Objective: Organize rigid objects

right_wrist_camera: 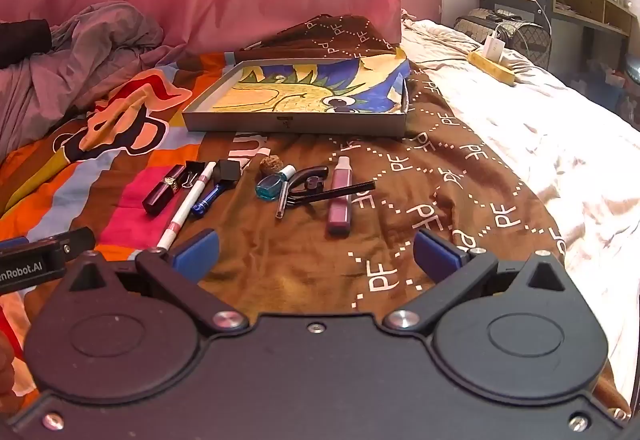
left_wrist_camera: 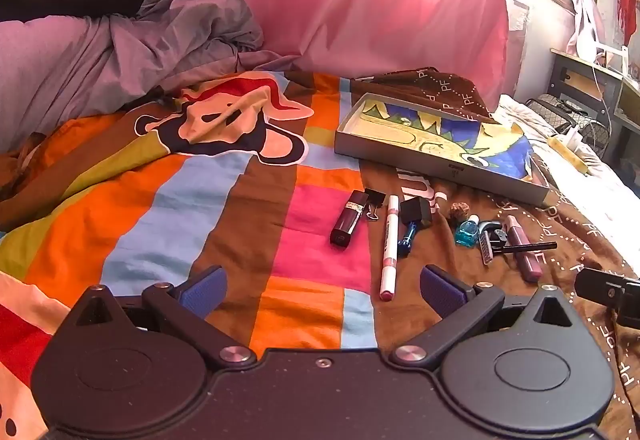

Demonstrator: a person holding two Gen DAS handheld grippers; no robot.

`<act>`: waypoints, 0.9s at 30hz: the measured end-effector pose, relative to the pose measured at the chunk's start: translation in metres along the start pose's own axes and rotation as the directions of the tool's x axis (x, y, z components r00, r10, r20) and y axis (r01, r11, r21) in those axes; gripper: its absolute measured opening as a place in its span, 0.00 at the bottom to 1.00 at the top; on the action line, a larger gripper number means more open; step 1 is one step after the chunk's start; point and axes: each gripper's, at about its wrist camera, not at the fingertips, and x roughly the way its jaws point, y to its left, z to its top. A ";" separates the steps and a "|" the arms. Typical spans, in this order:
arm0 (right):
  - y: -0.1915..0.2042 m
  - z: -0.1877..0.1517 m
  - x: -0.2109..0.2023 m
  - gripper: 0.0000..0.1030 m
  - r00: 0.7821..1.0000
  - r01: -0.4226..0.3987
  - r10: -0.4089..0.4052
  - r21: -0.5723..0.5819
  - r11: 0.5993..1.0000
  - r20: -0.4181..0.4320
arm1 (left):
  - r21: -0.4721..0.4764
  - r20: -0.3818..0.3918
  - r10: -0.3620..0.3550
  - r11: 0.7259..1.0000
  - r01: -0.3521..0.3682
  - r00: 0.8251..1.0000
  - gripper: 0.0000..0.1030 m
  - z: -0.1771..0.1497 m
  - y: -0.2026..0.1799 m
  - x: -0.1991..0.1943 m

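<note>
The brown cloth point(right_wrist_camera: 420, 175) repeats "PF" in white, and the left gripper's point(right_wrist_camera: 44, 256) body reads "enRobot.AI".

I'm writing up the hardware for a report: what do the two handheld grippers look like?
Both match: matte black plastic bodies with two round discs, silver pivot screws and angled black link arms. The left gripper and right gripper each carry blue ribbed finger pads. In the right view, white lettering ending "nRobot.AI" shows on the neighbouring gripper's side.
</note>
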 end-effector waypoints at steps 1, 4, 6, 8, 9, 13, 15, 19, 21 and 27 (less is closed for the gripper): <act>0.000 0.000 0.000 0.99 1.000 0.000 0.000 -0.001 1.000 -0.001 | -0.003 0.000 -0.001 1.000 0.001 1.000 0.99 0.000 0.000 0.000; -0.001 0.001 0.001 0.99 1.000 0.003 -0.003 -0.001 1.000 -0.001 | -0.001 -0.002 0.001 1.000 -0.001 1.000 0.99 0.000 0.000 0.000; 0.000 0.001 0.001 0.99 1.000 0.003 -0.003 -0.003 1.000 -0.002 | 0.003 -0.002 0.003 1.000 -0.003 1.000 0.99 0.000 0.000 0.000; -0.001 0.002 0.001 0.99 1.000 0.003 -0.003 -0.004 1.000 -0.004 | 0.001 -0.002 0.004 1.000 -0.004 1.000 0.99 0.000 0.000 0.000; -0.001 0.002 0.001 0.99 1.000 0.003 -0.003 -0.004 1.000 -0.004 | 0.000 -0.002 0.004 1.000 -0.004 1.000 0.99 0.000 0.000 0.000; -0.001 0.003 0.002 0.99 1.000 0.004 -0.004 -0.004 1.000 -0.007 | 0.004 -0.002 0.005 1.000 -0.005 1.000 0.99 0.000 0.000 0.000; -0.001 0.000 0.002 0.99 1.000 0.004 -0.004 -0.005 1.000 -0.007 | 0.003 -0.003 0.003 1.000 -0.003 1.000 0.99 0.000 0.000 0.000; -0.001 0.000 0.002 0.99 1.000 0.003 -0.003 -0.005 1.000 -0.008 | 0.003 -0.004 0.003 1.000 -0.003 1.000 0.99 0.000 0.000 0.000; -0.001 0.000 0.002 0.99 1.000 0.002 -0.002 -0.003 1.000 -0.009 | 0.005 -0.004 0.002 1.000 -0.002 1.000 0.99 0.000 0.000 0.000; -0.001 -0.001 0.002 0.99 1.000 0.003 -0.003 -0.001 1.000 -0.012 | 0.004 -0.004 0.002 1.000 -0.002 1.000 0.99 0.000 0.000 0.000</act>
